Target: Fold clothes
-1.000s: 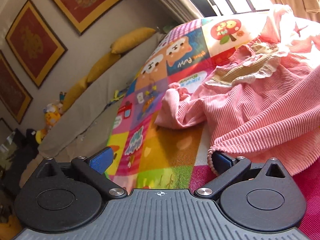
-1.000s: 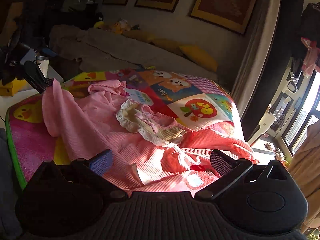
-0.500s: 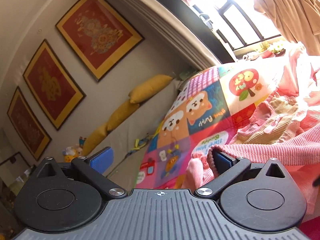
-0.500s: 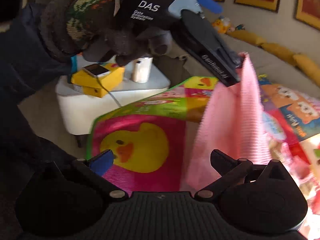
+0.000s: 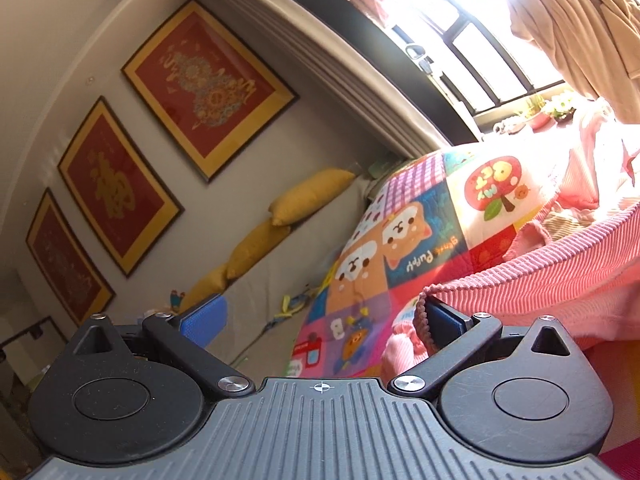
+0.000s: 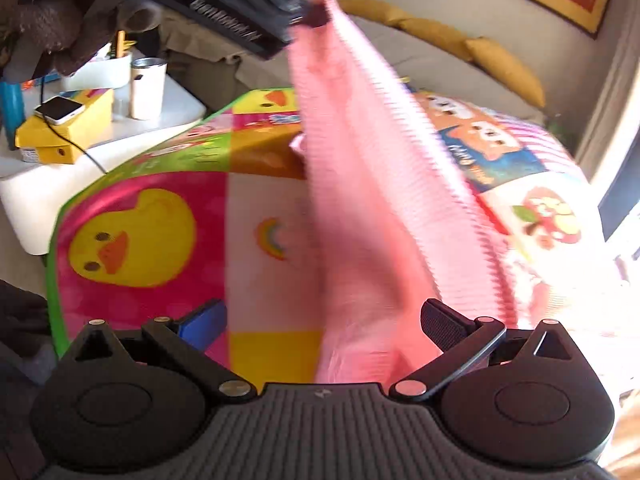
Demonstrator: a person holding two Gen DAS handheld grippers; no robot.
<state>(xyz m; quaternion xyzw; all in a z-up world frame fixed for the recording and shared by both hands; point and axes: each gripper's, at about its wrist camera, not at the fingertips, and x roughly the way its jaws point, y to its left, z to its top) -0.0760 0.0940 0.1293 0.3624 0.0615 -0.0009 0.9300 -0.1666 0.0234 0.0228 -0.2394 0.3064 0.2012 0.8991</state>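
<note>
A pink ribbed garment point(image 5: 532, 280) hangs lifted over the colourful patchwork mat point(image 5: 420, 240). In the left wrist view my left gripper point(image 5: 320, 320) stands open, and the garment's corner hem point(image 5: 422, 316) is draped over its right finger. In the right wrist view the same garment point(image 6: 384, 208) stretches from the left gripper's tip point(image 6: 308, 16) down toward my right gripper point(image 6: 324, 320), which is open with the cloth hanging between its fingers. A cream frilled garment point(image 5: 560, 220) lies on the mat behind.
A white side table point(image 6: 100, 152) with a yellow box point(image 6: 64, 128), a phone and cups stands left of the mat. A grey sofa with yellow cushions point(image 5: 308, 196) and framed pictures lines the wall. A window with a hanging beige cloth point(image 5: 580, 32) is at right.
The left gripper has risen further, lifting the pink garment's corner higher. The right gripper has moved in toward the hanging cloth, which now falls between its fingers.
</note>
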